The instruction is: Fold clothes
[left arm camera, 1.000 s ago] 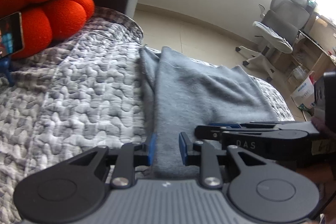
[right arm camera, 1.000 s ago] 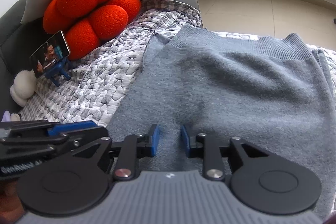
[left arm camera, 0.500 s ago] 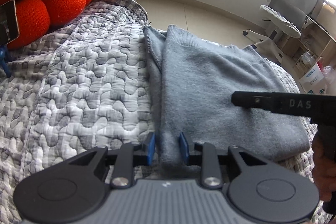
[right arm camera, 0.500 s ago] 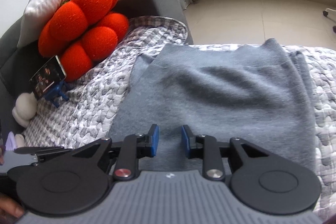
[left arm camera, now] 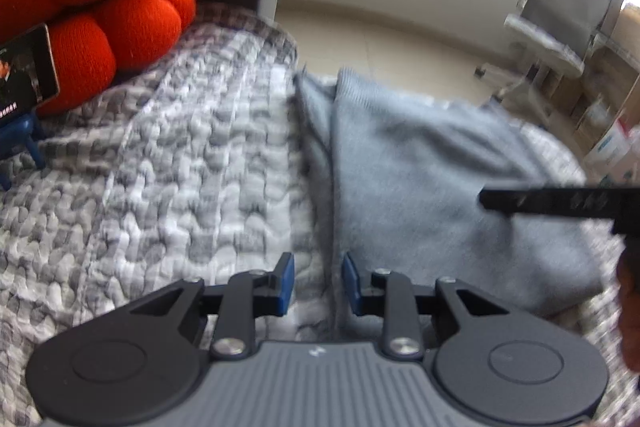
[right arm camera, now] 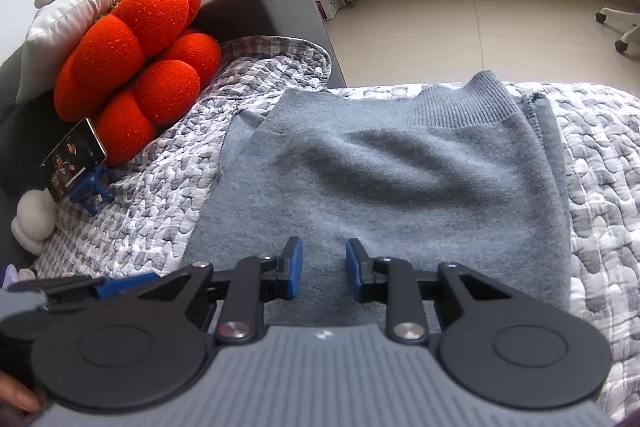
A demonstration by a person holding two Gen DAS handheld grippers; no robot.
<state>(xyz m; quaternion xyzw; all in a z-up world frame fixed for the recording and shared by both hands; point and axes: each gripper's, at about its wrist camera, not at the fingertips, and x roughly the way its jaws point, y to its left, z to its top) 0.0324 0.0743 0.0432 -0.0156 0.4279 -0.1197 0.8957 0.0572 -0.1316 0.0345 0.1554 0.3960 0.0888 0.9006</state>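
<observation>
Surface: grey-white quilted cover (right arm camera: 592,163) under folded grey garment (right arm camera: 400,187).
Room: tiled floor (right arm camera: 440,23) (orange cushion (right arm camera: 136,55) behind).
Writing: unreadable.
Left gripper (left arm camera: 317,283): apart, empty.
Right gripper (right arm camera: 323,269): apart, empty.

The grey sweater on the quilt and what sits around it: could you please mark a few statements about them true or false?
1. The grey sweater lies folded on a grey-and-white quilt. True.
2. The phone lies flat on the sweater. False: it leans on a blue stand by the orange cushion, clear of the sweater.
3. The sweater's ribbed band is at its far edge, away from the right gripper. True.
4. The right gripper lifts the sweater clear of the quilt. False: the sweater lies flat, and the jaws stand apart above it.
5. An office chair stands on the floor beyond the quilt. True.
</observation>
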